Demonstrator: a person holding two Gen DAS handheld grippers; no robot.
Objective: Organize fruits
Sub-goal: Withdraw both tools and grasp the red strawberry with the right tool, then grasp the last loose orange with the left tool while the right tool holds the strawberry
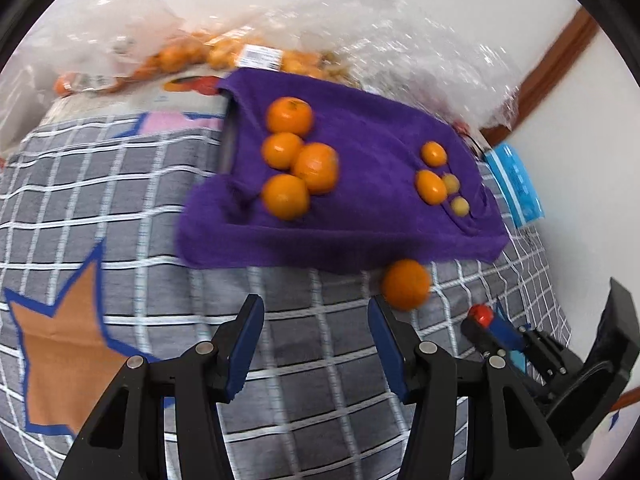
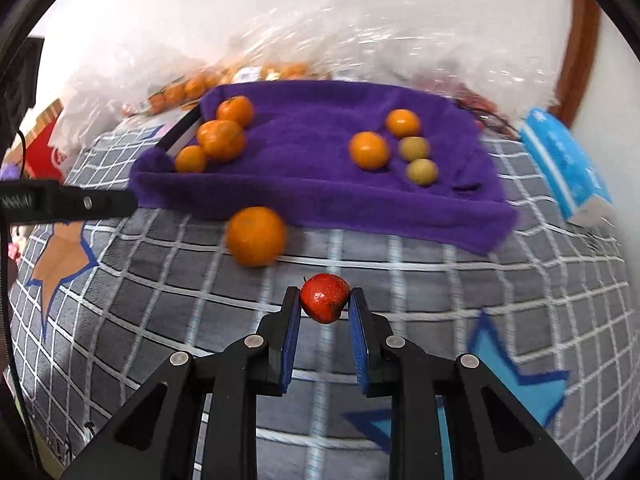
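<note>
While the right gripper [image 2: 325, 294] pinches a small red fruit [image 2: 325, 298] between its blue pads [image 2: 291, 330], the fruit sits above the grey checked bedcover [image 2: 160, 312]; its skin is glossy, speckled and slightly dented, with a dark stem end. One large orange [image 2: 256, 236], round and matte, lies on the cover, touching the front edge of the purple towel [image 2: 304, 136]. Four large oranges [image 1: 298, 160] cluster at the towel's left; two smaller orange fruits [image 1: 432, 172] and two small yellow-green fruits [image 1: 456, 196] group at its right. Left gripper [image 1: 316, 312]: jaws spread, empty, the loose orange just beyond its right fingertip.
</note>
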